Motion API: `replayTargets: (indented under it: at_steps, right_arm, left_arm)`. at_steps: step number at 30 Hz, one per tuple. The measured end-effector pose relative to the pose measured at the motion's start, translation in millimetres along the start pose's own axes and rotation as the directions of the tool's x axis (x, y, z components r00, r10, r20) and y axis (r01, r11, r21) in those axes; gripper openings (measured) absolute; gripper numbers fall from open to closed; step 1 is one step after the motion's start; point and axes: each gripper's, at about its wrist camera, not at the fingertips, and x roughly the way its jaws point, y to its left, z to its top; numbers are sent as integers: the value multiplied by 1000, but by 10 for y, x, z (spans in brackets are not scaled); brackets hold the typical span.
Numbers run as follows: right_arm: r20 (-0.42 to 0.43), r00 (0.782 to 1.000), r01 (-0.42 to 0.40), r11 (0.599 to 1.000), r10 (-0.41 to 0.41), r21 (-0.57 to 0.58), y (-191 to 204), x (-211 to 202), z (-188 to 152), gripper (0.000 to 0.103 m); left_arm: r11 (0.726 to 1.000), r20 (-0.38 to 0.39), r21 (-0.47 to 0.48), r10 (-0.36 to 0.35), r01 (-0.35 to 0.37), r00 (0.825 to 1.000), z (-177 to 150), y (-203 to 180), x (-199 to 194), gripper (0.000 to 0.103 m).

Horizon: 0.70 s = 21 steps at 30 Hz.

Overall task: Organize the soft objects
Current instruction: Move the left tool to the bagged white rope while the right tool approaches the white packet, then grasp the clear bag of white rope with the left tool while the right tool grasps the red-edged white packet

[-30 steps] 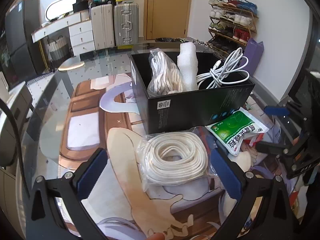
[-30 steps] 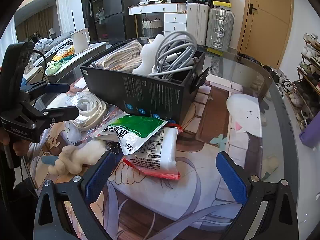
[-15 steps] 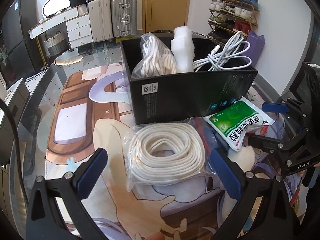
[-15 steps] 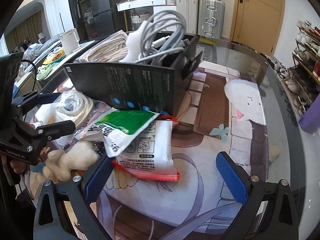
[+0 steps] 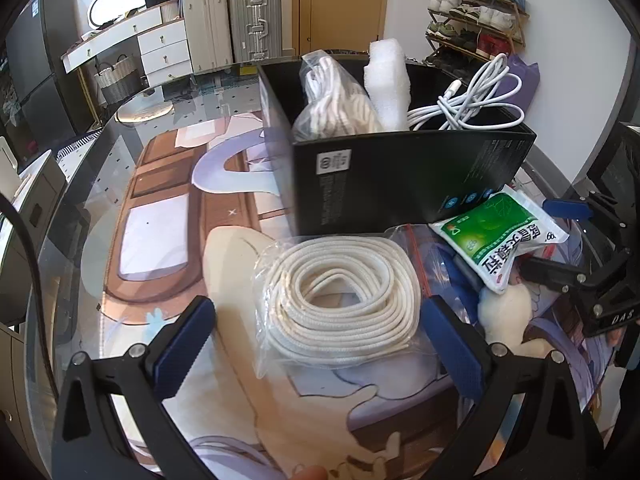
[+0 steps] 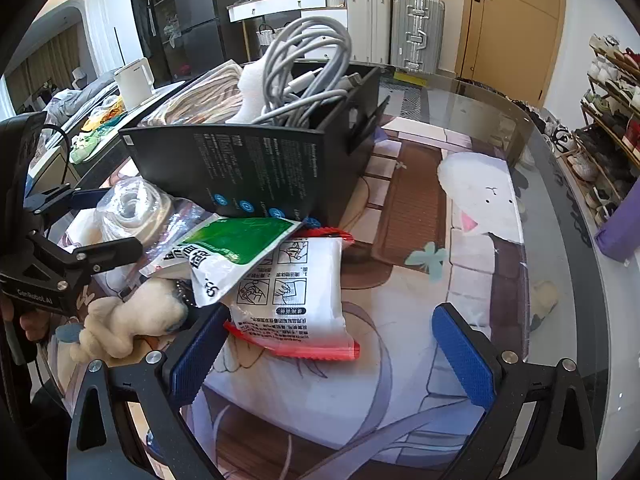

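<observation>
A bagged coil of white rope [image 5: 340,296] lies on the table between the open fingers of my left gripper [image 5: 316,344]. Behind it stands a black box [image 5: 400,176] holding a second bagged rope [image 5: 332,100], white foam [image 5: 390,76] and a white cable [image 5: 468,100]. A green-and-white packet [image 6: 232,248] lies on a white packet with red edges [image 6: 296,300], which sits between the open fingers of my right gripper [image 6: 328,352]. A cream plush toy [image 6: 128,320] lies to their left.
The round glass table [image 6: 560,208] covers a printed mat. Its rim curves close on the right. Suitcases [image 5: 228,24], a white dresser, a shoe rack [image 5: 472,16] and a door stand behind. A purple bag [image 6: 620,224] hangs beyond the table edge.
Both grippers have moved forward and lower toward their items. The rope coil and the packets now sit closer between the fingers. Nothing was grasped.
</observation>
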Motion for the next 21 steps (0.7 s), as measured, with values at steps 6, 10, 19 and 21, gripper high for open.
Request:
replayTargets:
  at_steps: [6, 10, 19, 21]
  right_arm:
    - [1, 1000, -3, 1000, 3, 11, -59, 4, -1, 102]
    - [6, 1000, -6, 1000, 6, 13, -39, -1, -14, 102]
    - [18, 1000, -21, 1000, 21, 8, 13, -21, -15, 96]
    - [18, 1000, -24, 1000, 24, 4, 27, -27, -10, 94]
  left_arm:
    - [1000, -6, 2, -13, 13, 1000, 7, 102, -16, 103]
    - [1000, -9, 6, -29, 29, 1000, 27, 25, 12, 103]
    - [1000, -15, 27, 7, -7, 1000, 28, -62, 29, 103]
    - [999, -15, 33, 10, -9, 1000, 28, -88, 37, 102]
